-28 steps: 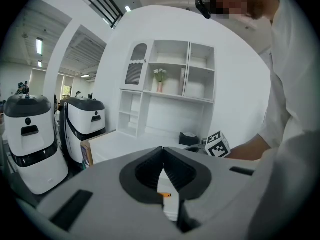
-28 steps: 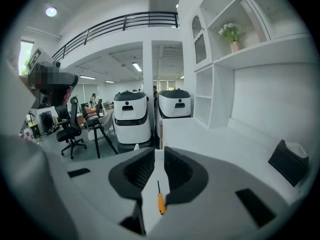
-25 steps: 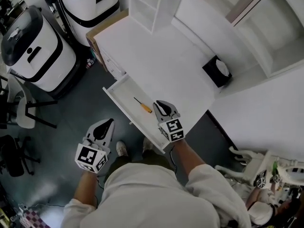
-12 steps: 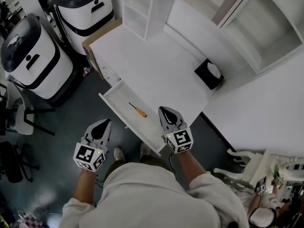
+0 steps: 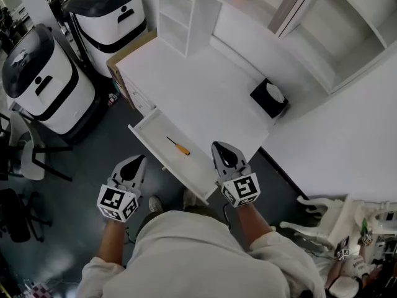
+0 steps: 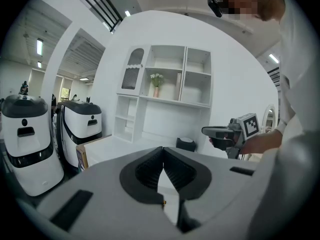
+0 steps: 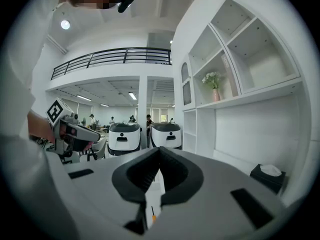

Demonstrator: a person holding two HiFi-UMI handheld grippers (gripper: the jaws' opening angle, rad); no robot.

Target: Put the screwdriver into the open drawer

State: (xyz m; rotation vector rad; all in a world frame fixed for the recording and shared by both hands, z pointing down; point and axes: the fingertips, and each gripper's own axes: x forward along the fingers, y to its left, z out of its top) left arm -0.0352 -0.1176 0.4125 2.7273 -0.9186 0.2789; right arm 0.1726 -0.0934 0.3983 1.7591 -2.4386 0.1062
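An orange-handled screwdriver (image 5: 178, 146) lies inside the open white drawer (image 5: 149, 148), which sticks out from the front of the white desk (image 5: 205, 98). My right gripper (image 5: 224, 153) hovers above the drawer's near right end, shut and holding nothing. My left gripper (image 5: 132, 168) hangs over the dark floor to the left of the drawer, also shut with nothing in it. The right gripper view shows the screwdriver (image 7: 152, 215) through the gap below its jaws. In the left gripper view the right gripper (image 6: 220, 132) appears at the right.
A black tissue box (image 5: 269, 97) sits at the desk's back right. White shelving (image 5: 180, 8) stands behind the desk. Two white and black machines (image 5: 43, 79) stand on the floor at left, next to a brown cardboard box (image 5: 127, 51). A chair (image 5: 28, 148) is at the far left.
My right gripper, which stood open just over the drawer beside the screwdriver, has shut and lifted away toward me. The screwdriver stays in the drawer. The left gripper has barely moved.
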